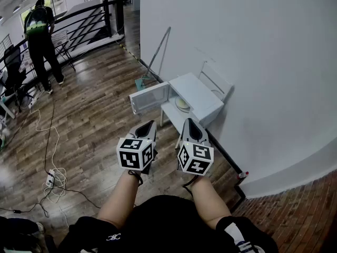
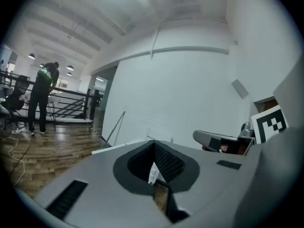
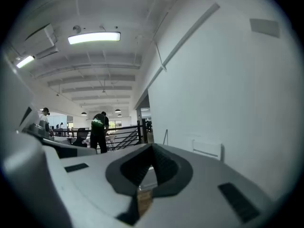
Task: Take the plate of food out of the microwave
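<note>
A white microwave [image 1: 196,92] stands on a small white table against the wall, its door [image 1: 150,97] swung open to the left. Inside lies a pale plate [image 1: 182,103]; the food on it is too small to make out. My left gripper [image 1: 149,124] [image 2: 153,142] is shut with nothing in it, held in the air short of the door. Beside it, my right gripper [image 1: 188,121] [image 3: 152,147] is also shut and empty, pointing toward the microwave opening. Both stay well apart from the microwave.
A mop [image 1: 156,59] leans on the white wall left of the microwave, and a white chair [image 1: 215,81] stands behind it. Cables and a power strip [image 1: 51,179] lie on the wooden floor at the left. A person [image 1: 39,33] stands far off by a black railing [image 1: 84,20].
</note>
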{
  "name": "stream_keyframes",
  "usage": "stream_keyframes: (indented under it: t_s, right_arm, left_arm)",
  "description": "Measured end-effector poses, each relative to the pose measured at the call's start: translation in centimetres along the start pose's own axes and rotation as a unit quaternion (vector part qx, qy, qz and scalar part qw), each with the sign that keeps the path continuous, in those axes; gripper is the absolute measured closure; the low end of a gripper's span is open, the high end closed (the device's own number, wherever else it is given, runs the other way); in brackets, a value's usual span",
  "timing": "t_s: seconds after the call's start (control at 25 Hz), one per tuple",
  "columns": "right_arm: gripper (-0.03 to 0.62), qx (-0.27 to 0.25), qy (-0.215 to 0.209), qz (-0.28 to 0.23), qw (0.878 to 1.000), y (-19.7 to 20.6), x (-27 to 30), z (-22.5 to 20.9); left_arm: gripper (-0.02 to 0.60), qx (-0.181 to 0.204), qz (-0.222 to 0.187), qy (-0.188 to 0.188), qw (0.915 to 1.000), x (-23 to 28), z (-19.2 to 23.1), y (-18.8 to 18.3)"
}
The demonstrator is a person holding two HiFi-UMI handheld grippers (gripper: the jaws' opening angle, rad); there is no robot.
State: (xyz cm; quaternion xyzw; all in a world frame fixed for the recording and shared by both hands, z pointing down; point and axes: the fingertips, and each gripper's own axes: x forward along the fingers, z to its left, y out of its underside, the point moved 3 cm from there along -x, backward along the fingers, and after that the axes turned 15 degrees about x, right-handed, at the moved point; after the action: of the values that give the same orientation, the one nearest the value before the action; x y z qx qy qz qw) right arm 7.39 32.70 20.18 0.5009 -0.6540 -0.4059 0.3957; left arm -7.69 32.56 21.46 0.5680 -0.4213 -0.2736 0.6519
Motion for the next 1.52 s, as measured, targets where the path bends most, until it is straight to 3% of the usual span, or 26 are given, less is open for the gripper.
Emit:
stream_keyframes:
  t_s: [0.52, 0.84, 1.08, 1.36, 1.52]
  right_arm:
    - [0.582, 0.01, -0.025, 0.003, 1.0, -1.3, 1.4, -3.6]
    - [0.582, -0.002, -0.045, 0.017, 0.999, -1.8, 2.3, -8.1]
    - [0.582, 0.011, -0.034, 0.025, 0.999, -1.8, 3.4, -12.3]
    - [0.582, 0.012, -0.028, 0.046, 0.998, 0.2, 7.3, -14.6]
    - [0.582, 0.001, -0.018, 0.05, 0.999, 0.7, 12.5, -15.5]
  left_arm:
    - [0.584, -0.021, 0.01, -0.016, 0.9996, 2.9, -2.4, -0.2]
    - [0.583, -0.038, 0.018, -0.035, 0.9985, 6.5, -5.0, 0.0]
    - [0.583, -0.049, 0.035, -0.024, 0.9979, 9.6, -6.8, 1.5]
    - [0.583, -0.063, 0.047, -0.018, 0.9968, 14.2, -5.4, 3.3]
    - [0.584, -0.074, 0.049, 0.004, 0.996, 19.8, -2.3, 3.7]
